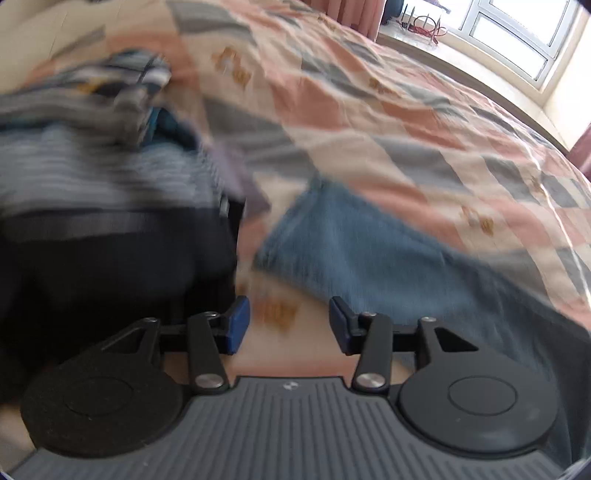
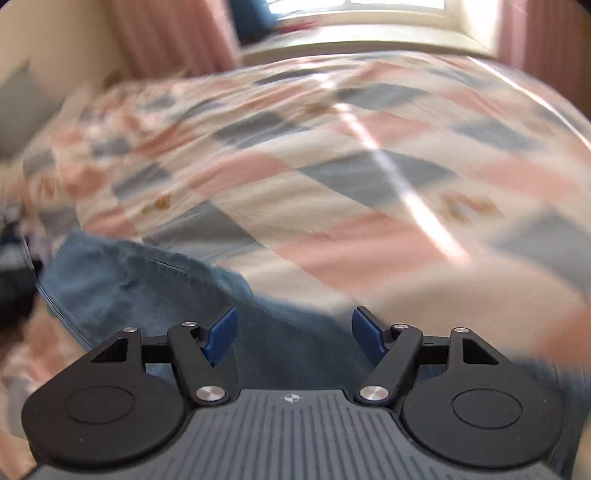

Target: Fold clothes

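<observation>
Jeans on checked bedspread; both grippers' fingers apart, empty.

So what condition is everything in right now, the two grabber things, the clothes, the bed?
Left gripper: open, holding nothing.
Right gripper: open, holding nothing, above the blue garment.
Blue garment: lying loosely on the bed, wrinkled, not neatly folded.
Pile of clothes: heaped at the left, striped and dark pieces, blurred.
Checked bedcover: spread over the bed, creased.
Window: daylight coming in; open or closed cannot be told.
</observation>
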The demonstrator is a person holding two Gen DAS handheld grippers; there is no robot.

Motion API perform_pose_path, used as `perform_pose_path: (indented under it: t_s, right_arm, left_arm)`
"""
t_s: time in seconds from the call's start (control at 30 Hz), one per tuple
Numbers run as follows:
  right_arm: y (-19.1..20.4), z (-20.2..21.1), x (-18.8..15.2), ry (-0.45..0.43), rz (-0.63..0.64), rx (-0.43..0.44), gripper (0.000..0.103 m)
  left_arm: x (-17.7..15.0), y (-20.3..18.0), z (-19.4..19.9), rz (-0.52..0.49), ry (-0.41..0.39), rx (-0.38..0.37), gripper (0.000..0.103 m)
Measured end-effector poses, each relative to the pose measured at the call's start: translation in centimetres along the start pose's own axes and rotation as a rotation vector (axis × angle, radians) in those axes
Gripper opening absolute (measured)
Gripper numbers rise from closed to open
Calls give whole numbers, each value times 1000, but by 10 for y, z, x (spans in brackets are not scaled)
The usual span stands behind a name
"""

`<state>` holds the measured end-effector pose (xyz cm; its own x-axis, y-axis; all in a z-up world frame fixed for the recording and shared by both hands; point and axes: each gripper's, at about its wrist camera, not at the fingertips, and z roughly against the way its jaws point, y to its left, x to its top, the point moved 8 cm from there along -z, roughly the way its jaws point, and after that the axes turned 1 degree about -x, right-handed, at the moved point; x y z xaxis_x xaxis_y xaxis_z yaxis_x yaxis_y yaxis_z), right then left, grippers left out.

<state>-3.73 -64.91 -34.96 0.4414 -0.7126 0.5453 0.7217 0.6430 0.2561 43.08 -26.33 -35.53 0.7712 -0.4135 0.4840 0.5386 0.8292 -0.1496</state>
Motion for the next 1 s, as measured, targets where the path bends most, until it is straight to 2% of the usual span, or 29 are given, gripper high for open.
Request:
perform_pose_path:
  t_s: [0.13,0.23,0.33,0.43,0.57,0.73,0.83,1.0]
  right_arm:
    - [-115,99,-100,13,-228,-100,72]
    - [-187,165,-190,46,-444,-192,72]
    - [-228,205,-271,62,-628,-252,73]
    - [-243,210,-314,32,-768,-221,73]
    - [-244,183,-332,-3,-890,-161,73]
    - [-237,168,-337,-30,-888,-175,77]
    - [-233,166,-337,-26,-865,-188,80]
    - [-229,160,-334,-17,-835,-212,84]
  left_arm:
    - [-129,35,62,125,106,1,48]
    - [-229,64,107,256,181,49,51]
    - [-313,84,148,383,226,93,51]
    - [-371,94,180,524,203,102,52]
    - [-419,104,205,742,147,75,58]
    - [-464,116,217,975,61,45,62]
    - [-487,125,209,1137,-19,10,63]
    - [-511,139,180,1350,-126,-46,63]
